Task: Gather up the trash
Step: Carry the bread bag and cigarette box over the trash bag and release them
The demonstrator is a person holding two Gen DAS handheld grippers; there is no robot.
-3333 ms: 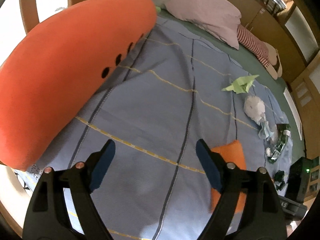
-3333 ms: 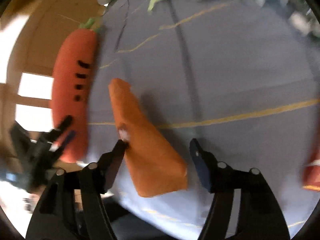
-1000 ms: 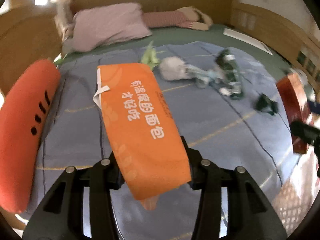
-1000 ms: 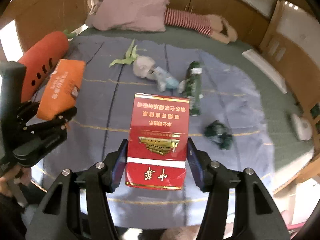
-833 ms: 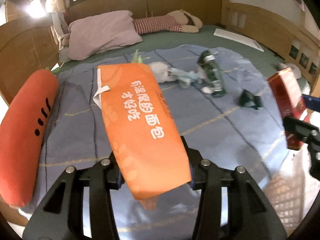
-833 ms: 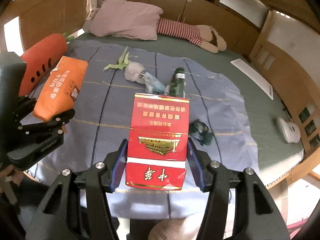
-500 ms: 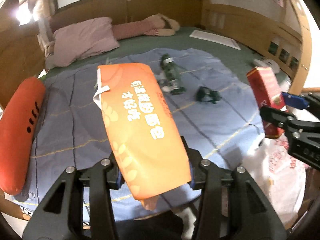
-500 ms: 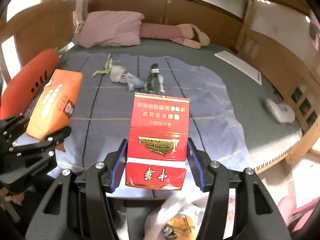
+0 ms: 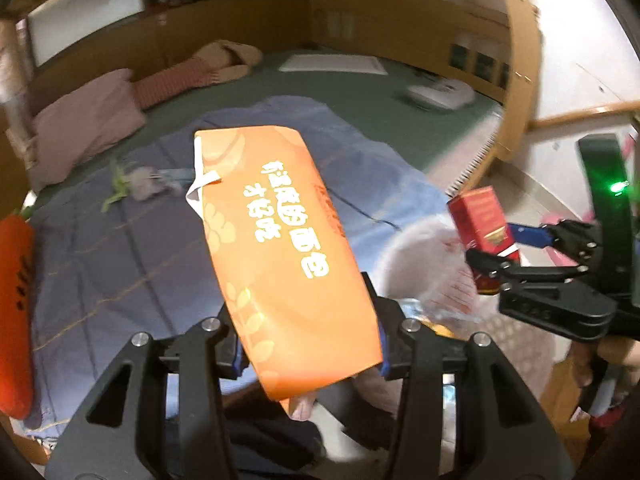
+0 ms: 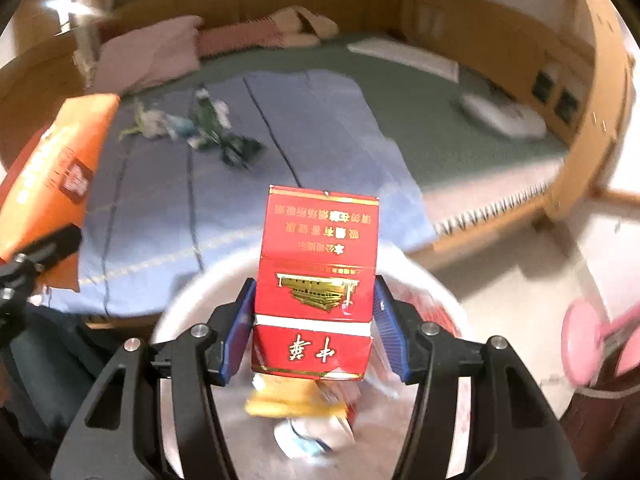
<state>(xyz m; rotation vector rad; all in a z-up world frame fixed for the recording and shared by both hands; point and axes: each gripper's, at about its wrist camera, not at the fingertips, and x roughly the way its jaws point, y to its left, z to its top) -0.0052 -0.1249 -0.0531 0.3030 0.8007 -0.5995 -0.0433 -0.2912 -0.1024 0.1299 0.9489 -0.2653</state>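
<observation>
Both packs left the bed; red box [image 10: 316,284] clamped between right fingers [image 10: 386,328].

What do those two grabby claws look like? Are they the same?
Yes, they match. The left claw and right claw are black plastic frames with triangle-shaped cut-outs, round silver bolts at the joints and flat blue pads on the inside of each finger. Seen from the left camera, the right claw's body carries a small glowing green light.

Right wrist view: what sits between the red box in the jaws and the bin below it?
Nothing. In the right wrist view the red box hangs over the white-lined bin with only air between, above trash already inside.
</observation>
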